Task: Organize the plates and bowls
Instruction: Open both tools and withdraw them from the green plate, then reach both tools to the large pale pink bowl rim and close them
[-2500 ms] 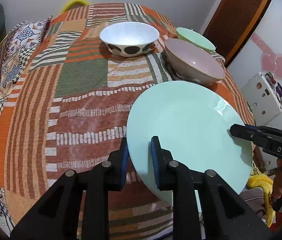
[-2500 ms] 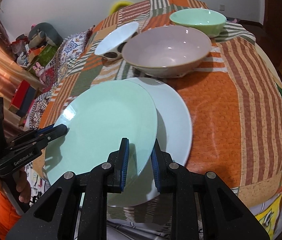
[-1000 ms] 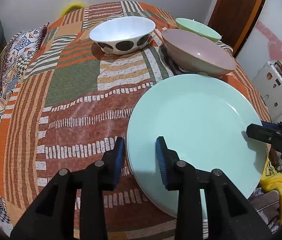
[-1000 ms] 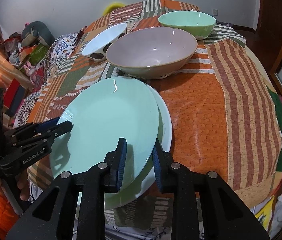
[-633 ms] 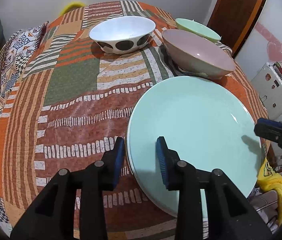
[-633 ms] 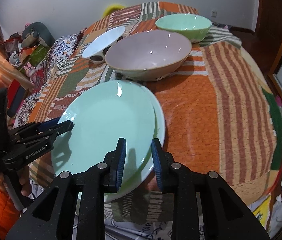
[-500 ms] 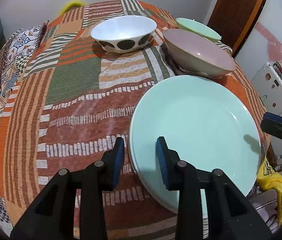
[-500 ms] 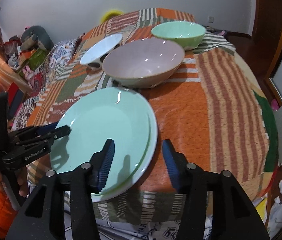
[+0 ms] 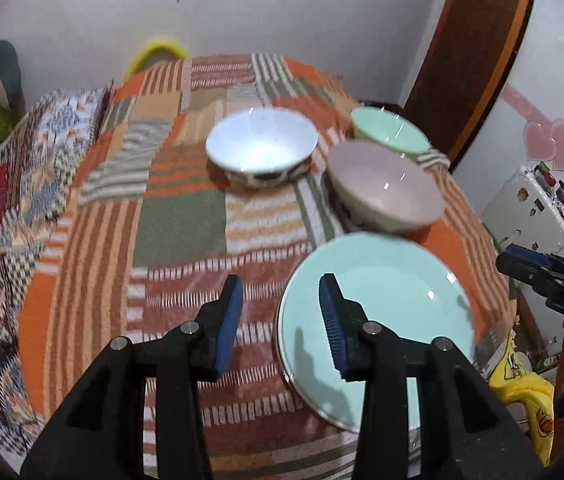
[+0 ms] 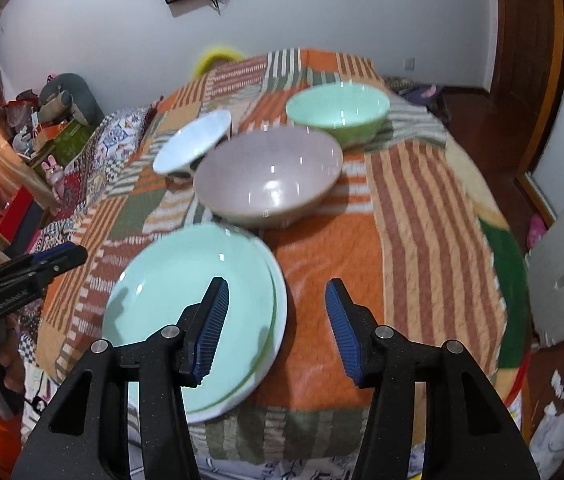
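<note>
Two stacked mint-green plates (image 10: 186,280) overhang the table's near edge; both claws, just opened and empty, could knock them off.

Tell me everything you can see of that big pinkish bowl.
The pinkish bowl is wide, smooth and glossy, with small light glints inside and nothing in it. It stands upright on the striped patchwork cloth, just behind the stacked plates, with the white bowl and green bowl beyond. No fingers touch it.

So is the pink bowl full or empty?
Empty. The pink bowl stands upright on the cloth, and both views show its bare, shiny inside with nothing in it.
</note>
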`<state>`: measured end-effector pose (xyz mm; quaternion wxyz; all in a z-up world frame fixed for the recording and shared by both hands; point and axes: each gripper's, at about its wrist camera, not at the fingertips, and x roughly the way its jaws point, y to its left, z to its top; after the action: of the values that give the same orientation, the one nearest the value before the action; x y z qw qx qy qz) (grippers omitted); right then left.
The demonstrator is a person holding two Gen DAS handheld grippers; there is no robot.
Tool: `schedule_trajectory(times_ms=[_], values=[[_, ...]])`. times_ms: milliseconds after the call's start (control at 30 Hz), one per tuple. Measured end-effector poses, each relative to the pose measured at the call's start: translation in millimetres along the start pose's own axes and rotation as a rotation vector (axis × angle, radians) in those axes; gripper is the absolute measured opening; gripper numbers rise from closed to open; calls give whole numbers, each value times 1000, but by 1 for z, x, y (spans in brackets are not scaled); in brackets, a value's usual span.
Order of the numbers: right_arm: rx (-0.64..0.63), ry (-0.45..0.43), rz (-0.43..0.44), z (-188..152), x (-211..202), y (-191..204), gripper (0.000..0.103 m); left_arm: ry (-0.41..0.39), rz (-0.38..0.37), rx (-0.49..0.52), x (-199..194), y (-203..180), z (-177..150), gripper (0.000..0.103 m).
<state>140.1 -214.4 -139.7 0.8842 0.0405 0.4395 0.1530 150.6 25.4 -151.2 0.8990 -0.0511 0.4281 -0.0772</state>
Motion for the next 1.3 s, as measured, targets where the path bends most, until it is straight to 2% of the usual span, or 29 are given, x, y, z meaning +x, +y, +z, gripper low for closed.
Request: schedule_trajectory(times_ms=[100,200,367,633,1033,1200,1300], values=[[1,-41,5,12,-5,-2,53,-27,8,45,-6,-10,16,39],[3,-73,7,23,-6,-5,53,-51,9,75,-7,-21,33,40],[14,-110,6,40,-3,-14,53,-66,-10,83,5,-33,59,48],[34,-122,-4,61,17,-32,53,-4,-24,72,54,-42,85,49],[54,-65,-3,76,71,-49,53,80,-42,54,124,-45,93,49],[60,-41,15,74,86,-52,53,104,-62,54,143,-43,94,41],[60,-25,30,73,93,-52,53,119,-71,55,152,-43,94,31]])
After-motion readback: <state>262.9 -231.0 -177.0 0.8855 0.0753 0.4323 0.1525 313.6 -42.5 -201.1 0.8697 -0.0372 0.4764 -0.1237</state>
